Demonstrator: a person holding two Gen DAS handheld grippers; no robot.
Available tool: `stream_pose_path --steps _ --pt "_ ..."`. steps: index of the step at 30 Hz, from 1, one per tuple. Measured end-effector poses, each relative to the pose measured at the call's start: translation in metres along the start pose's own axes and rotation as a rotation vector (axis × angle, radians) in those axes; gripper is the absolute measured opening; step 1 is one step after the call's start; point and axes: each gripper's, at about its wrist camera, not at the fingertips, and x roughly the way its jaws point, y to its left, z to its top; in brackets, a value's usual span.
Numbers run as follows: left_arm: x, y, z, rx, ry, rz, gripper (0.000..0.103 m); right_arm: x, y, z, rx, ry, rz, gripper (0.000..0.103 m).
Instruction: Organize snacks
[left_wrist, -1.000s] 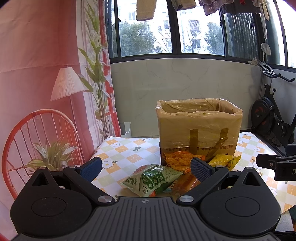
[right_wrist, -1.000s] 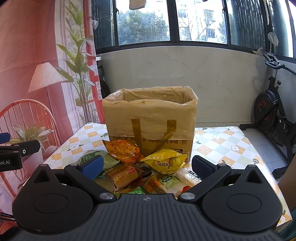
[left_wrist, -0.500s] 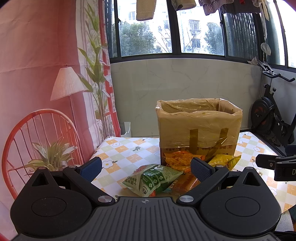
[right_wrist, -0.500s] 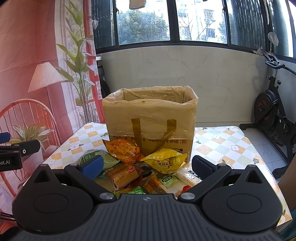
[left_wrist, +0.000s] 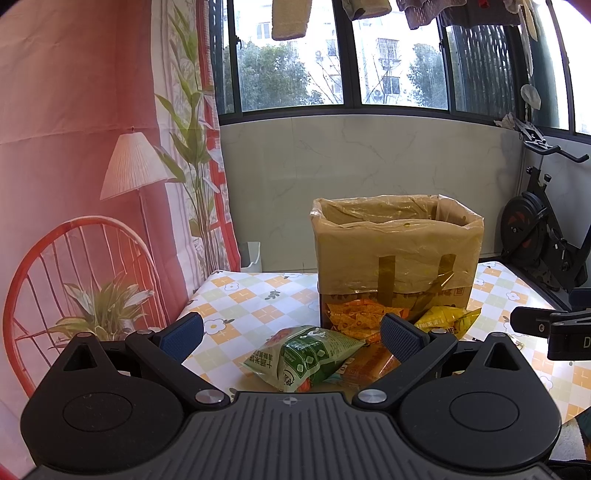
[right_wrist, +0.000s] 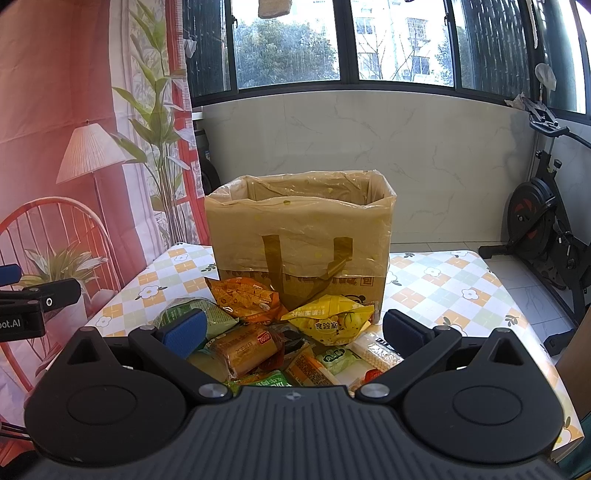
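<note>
**Waiting over the snack pile, nothing moved**

Comparing with a second ago, neither view shows any shift: both grippers hang released and empty, so sorting has not begun. The left gripper has its jaws spread wide above the green bag at lower centre. The right gripper is equally spread over the heap at lower centre of its view.

The box, mid-frame, is cardboard lined with a thin, crinkled tan plastic film, open-topped. In front of it lie glossy foil pillows: an orange bag, a yellow bag, and a clear-wrapped cake. All are puffy, slippery and soft. The table wears a smooth checked cloth.
</note>
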Motion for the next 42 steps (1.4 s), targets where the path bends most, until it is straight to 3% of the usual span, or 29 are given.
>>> stream_pose_path --steps 21,28,31,35,42 --pt "0.005 0.003 0.002 -0.005 0.005 -0.001 0.103 0.001 -0.005 0.000 0.007 0.004 0.016 0.103" --pt "0.033 0.013 0.000 -0.025 -0.018 0.054 0.102 0.036 -0.023 -0.013 0.042 0.023 0.006 0.103" --pt "0.047 0.009 -0.003 0.006 -0.043 0.083 0.102 0.058 -0.031 -0.021 0.038 0.085 -0.014 0.103" --pt "0.071 0.010 -0.007 0.000 -0.002 0.036 0.102 0.085 -0.039 -0.035 0.072 0.185 0.069 0.103" --pt "0.103 0.021 -0.031 -0.075 0.072 0.052 0.095 0.133 -0.006 -0.057 -0.173 0.323 0.166 0.103"
